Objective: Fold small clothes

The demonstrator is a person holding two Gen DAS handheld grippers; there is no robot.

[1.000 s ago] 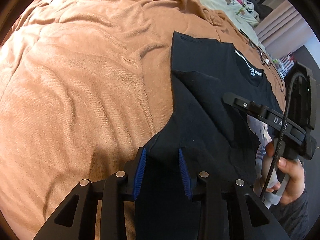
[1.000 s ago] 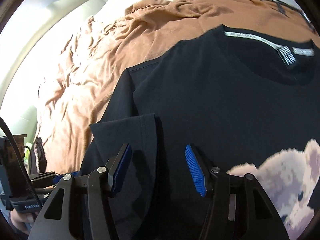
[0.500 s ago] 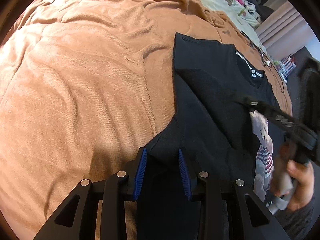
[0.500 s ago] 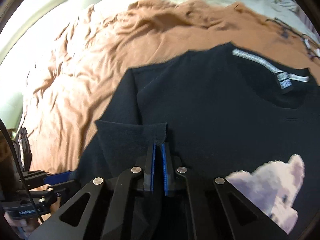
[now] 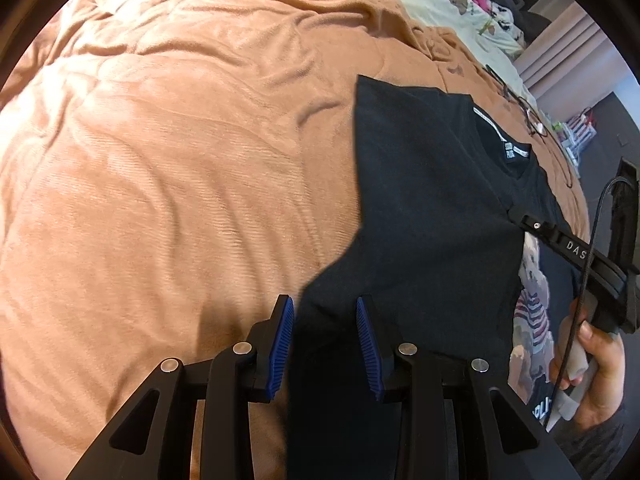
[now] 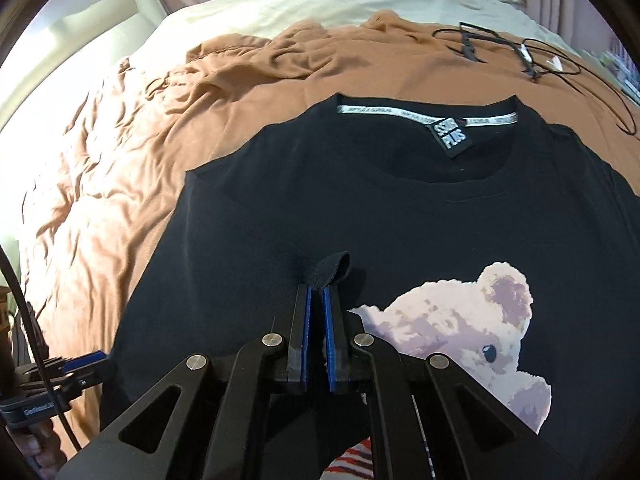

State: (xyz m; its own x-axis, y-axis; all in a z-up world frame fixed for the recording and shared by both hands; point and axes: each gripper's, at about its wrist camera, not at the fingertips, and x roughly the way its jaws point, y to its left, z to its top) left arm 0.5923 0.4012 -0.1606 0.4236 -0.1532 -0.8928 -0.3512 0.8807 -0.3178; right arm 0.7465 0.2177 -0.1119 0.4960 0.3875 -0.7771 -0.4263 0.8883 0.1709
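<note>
Your right gripper (image 6: 316,300), spread wide over the folded sleeve a second ago, has closed: its blue pads (image 6: 307,336) now stand nearly together, pinching a small raised fold of the black T-shirt (image 6: 360,216). That pinched fabric has travelled inward and now sits beside the bear print (image 6: 472,332), and the shirt's left side has drawn into a straighter folded edge. Your left gripper (image 5: 325,328) is unchanged: fingers at a middling spread, straddling dark cloth at the shirt's lower corner; you cannot tell from either view whether the pads press on it.

The T-shirt lies face up on the orange blanket (image 5: 180,184), collar and neck label (image 6: 451,138) toward the far side. Left of the folded edge the blanket is open and wrinkled. Beyond the collar, thin black cables (image 6: 532,54) lie on the blanket, apart from the shirt. Your right hand (image 5: 592,372) grips its handle over the print.
</note>
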